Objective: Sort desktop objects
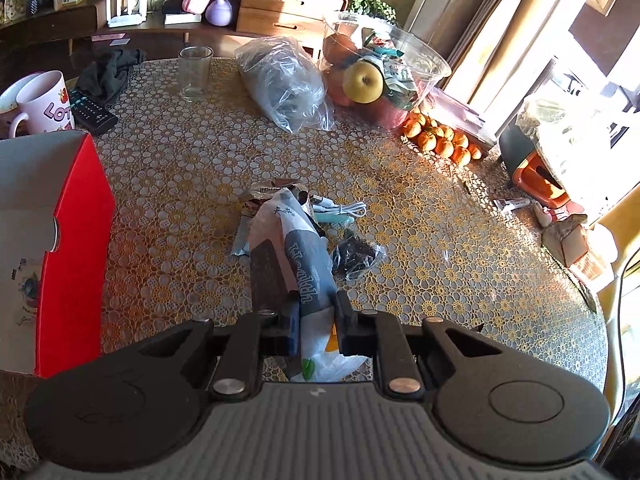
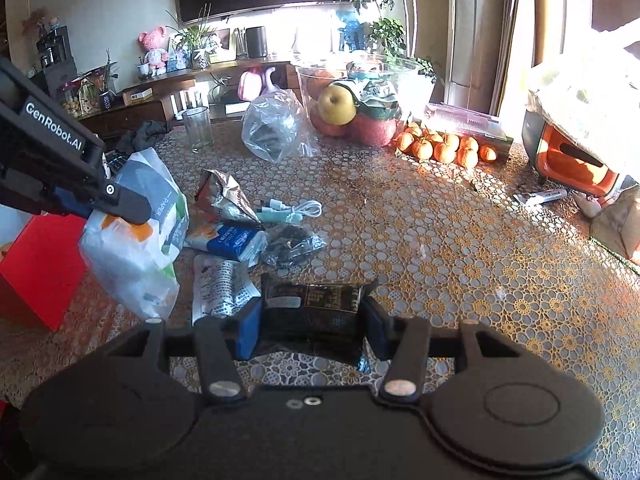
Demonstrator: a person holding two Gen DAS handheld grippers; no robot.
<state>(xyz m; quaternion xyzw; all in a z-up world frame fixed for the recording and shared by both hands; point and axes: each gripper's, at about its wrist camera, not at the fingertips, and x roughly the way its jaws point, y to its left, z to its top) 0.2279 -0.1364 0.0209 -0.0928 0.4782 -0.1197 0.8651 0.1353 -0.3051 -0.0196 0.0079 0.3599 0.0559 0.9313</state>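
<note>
my left tongs (image 1: pixel 318 312) are squeezed tight on a white and grey paper pack (image 1: pixel 304 264), lifted off the table (image 1: pixel 440 280) next to the red box (image 1: pixel 72 248). my right tongs (image 2: pixel 312 320) hold a flat black packet (image 2: pixel 316 300) between both sides, just above the table. past them is a small pile: a blue packet (image 2: pixel 234 240), a silver bag (image 2: pixel 224 196) and a white cable (image 2: pixel 300 210). far back stand a glass (image 2: pixel 197 128) and a fruit bowl (image 2: pixel 400 80).

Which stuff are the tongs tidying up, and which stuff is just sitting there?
Being sorted: tissue pack in left tongs, black packet in right tongs, white cable, red box.
Just sitting: glass, fruit bowl, tangerines.
</note>
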